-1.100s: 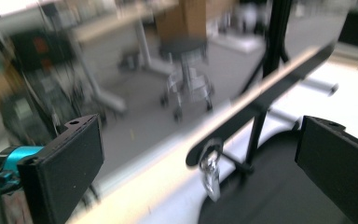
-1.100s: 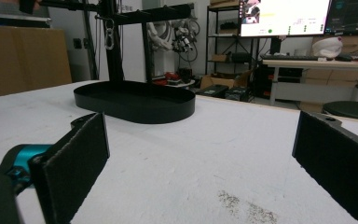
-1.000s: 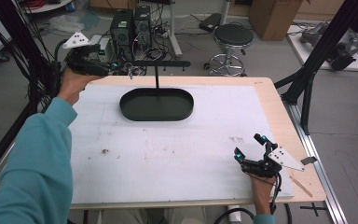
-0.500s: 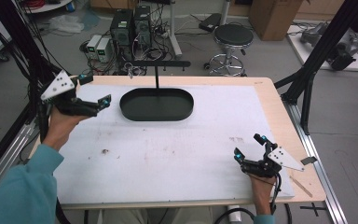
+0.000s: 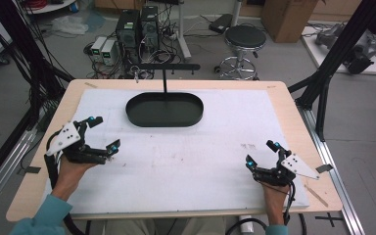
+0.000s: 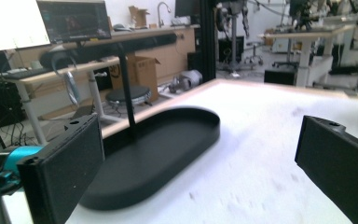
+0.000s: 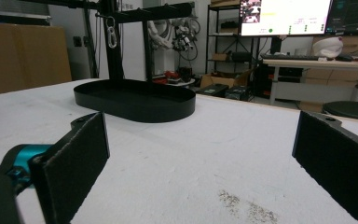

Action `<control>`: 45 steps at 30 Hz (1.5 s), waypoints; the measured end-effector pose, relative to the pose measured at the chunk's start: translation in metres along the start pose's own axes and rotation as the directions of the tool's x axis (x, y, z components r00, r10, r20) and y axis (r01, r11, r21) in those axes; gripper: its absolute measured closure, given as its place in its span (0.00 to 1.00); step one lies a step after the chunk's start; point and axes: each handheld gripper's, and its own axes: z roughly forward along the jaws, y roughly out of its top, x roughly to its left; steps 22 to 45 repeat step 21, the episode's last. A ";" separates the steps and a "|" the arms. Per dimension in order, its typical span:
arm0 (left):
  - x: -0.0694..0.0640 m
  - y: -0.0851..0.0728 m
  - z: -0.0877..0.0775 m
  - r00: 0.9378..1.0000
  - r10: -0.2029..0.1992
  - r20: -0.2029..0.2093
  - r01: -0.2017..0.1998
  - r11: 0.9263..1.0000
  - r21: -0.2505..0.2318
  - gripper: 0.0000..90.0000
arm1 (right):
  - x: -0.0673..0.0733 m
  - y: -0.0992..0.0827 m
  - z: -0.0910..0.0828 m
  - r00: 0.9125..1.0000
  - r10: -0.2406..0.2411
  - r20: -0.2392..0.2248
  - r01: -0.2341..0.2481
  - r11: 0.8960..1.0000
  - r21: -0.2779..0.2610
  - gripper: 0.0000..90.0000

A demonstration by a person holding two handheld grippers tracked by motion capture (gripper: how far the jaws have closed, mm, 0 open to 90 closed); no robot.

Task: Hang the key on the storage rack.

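The black 2-jaw left gripper with grey plate (image 5: pixel 100 134) sits at the near left, jaws spread wide, held by a hand (image 5: pixel 69 171) with a teal sleeve. The black 2-jaw right gripper (image 5: pixel 263 152) sits at the near right, jaws likewise wide apart.

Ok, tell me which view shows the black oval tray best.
The high view: the tray shows whole from above, nothing inside. The left gripper view and right gripper view show it low, from the side.

Teal sleeves (image 5: pixel 44 218); black grippers, grey plates, teal accents.
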 end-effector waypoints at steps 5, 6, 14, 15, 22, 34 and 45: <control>-0.013 -0.025 -0.013 1.000 -0.027 -0.008 0.027 0.999 -0.026 0.02 | 0.000 0.000 0.000 1.000 -0.001 0.001 0.001 1.000 0.002 0.03; -0.015 -0.030 -0.016 0.999 -0.033 -0.009 0.032 0.999 -0.040 0.02 | 0.000 0.000 0.000 1.000 -0.001 0.002 0.001 1.000 0.001 0.03; -0.026 -0.068 -0.034 0.997 -0.046 -0.068 0.041 0.997 -0.068 0.02 | 0.000 0.000 0.000 1.000 0.002 0.001 -0.002 1.000 0.002 0.03; -0.026 -0.068 -0.036 0.996 -0.046 -0.076 0.039 0.995 -0.092 0.02 | 0.000 0.000 0.000 1.000 0.001 0.000 -0.001 1.000 0.002 0.03; -0.026 -0.068 -0.033 0.992 -0.058 -0.115 0.051 0.997 -0.060 0.02 | 0.001 0.000 0.000 1.000 -0.008 0.001 0.008 1.000 0.000 0.03; -0.026 -0.068 -0.033 0.992 -0.058 -0.115 0.051 0.997 -0.060 0.02 | 0.001 0.000 0.000 1.000 -0.008 0.001 0.008 1.000 0.000 0.03; -0.026 -0.068 -0.033 0.992 -0.058 -0.115 0.051 0.997 -0.060 0.02 | 0.001 0.000 0.000 1.000 -0.008 0.001 0.008 1.000 0.000 0.03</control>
